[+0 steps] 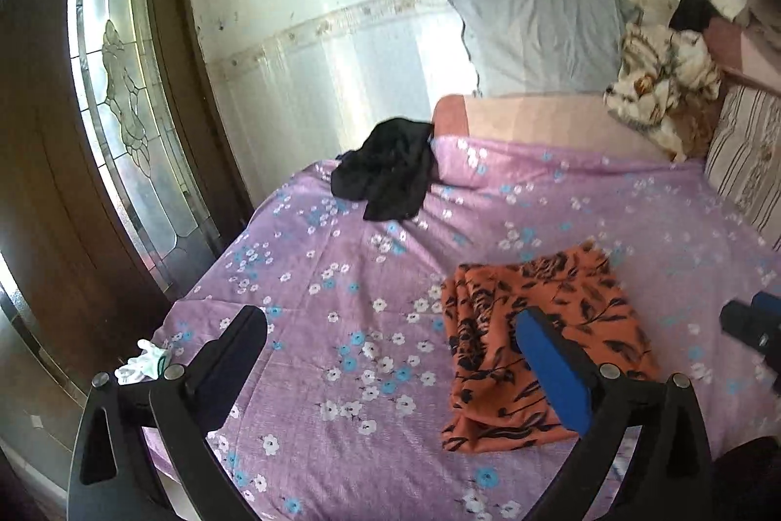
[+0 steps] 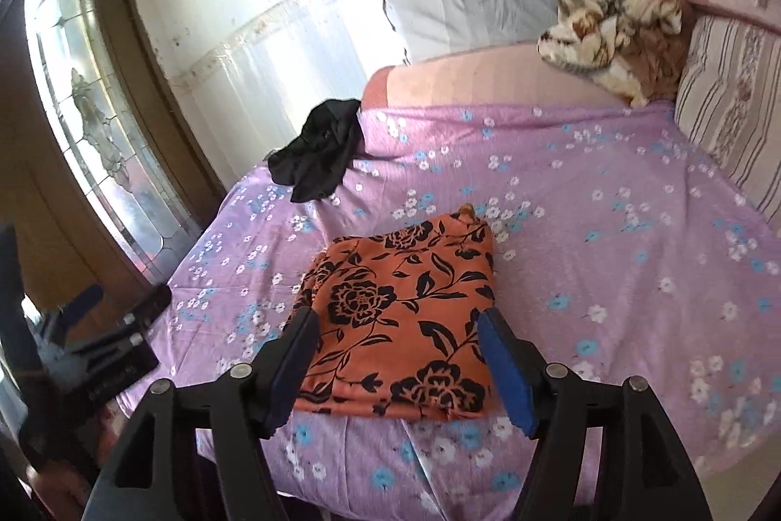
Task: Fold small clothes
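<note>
An orange garment with black flowers (image 2: 405,316) lies folded into a rectangle near the front edge of the bed; it also shows in the left wrist view (image 1: 537,335). My right gripper (image 2: 398,325) is open and empty, hovering over its near half. My left gripper (image 1: 390,325) is open and empty above the purple sheet, left of the garment; it also shows in the right wrist view (image 2: 122,306). A crumpled black garment (image 1: 385,169) lies at the far left of the bed, seen too in the right wrist view (image 2: 319,155).
The bed has a purple floral sheet (image 2: 610,238). A grey pillow (image 1: 542,37), a crumpled patterned blanket (image 1: 659,91) and a striped cushion (image 2: 732,101) sit at the back and right. A glazed wooden door (image 1: 117,91) stands left. A white cloth (image 1: 141,362) lies off the bed's left edge.
</note>
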The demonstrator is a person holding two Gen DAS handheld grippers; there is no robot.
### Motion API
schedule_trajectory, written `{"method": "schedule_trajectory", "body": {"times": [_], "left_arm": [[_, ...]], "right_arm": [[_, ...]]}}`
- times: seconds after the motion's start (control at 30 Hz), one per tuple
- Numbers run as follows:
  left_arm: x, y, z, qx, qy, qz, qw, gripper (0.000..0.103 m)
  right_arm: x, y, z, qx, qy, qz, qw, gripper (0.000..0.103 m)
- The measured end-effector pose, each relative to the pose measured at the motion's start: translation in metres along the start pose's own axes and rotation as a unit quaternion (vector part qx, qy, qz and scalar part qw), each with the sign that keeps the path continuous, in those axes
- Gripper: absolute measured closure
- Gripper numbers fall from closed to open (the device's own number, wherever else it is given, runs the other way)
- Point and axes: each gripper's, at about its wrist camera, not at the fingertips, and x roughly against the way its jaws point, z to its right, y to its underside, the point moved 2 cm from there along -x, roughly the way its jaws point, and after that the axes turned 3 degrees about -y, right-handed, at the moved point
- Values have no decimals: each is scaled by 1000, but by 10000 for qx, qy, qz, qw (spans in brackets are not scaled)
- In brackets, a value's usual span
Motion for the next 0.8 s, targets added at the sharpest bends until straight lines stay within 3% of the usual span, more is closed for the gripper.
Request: {"method": "schedule_trajectory", "body": {"times": [0.4, 0.8], "left_arm": [[79, -32, -14, 109, -122, 578, 9982, 1], [123, -58, -38, 409, -237, 864, 9951, 1]], "right_arm": [[80, -8, -30, 471, 51, 722, 9963, 31], [132, -25, -56, 708, 57, 1212, 9901, 30]]}}
